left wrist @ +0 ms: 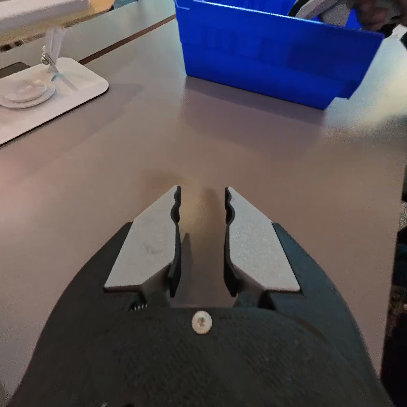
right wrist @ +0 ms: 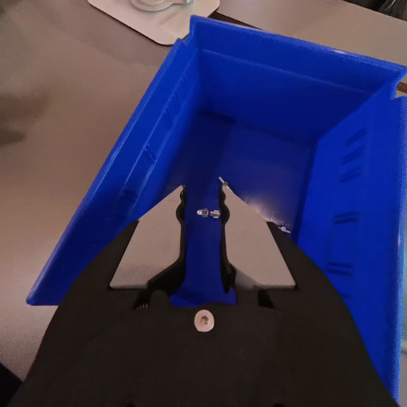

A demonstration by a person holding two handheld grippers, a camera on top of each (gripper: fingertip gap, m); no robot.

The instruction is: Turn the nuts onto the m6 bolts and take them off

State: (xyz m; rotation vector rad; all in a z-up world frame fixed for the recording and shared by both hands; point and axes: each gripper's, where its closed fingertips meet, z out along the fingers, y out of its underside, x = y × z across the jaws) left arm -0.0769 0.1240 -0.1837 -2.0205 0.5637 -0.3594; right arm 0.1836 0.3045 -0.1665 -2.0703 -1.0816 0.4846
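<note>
A blue plastic bin (right wrist: 253, 72) stands on the brown table; it also shows in the left wrist view (left wrist: 275, 55) at the far right. On its floor lies a small silver bolt with a cap nut (right wrist: 208, 213), another bolt (right wrist: 223, 182) beyond it, and a third (right wrist: 285, 229) to the right. My right gripper (right wrist: 201, 188) is open and empty, reaching down into the bin, with the first bolt lying between its fingers. My left gripper (left wrist: 202, 188) is open and empty, low over the bare table in front of the bin.
A white stand with a flat base (left wrist: 66, 88) and white saucers (left wrist: 26, 92) sits at the left of the table; its base corner shows in the right wrist view (right wrist: 154, 22). The other gripper's grey fingers (left wrist: 319, 8) show above the bin. One gripper's finger ends stand about 30 cm off the other's.
</note>
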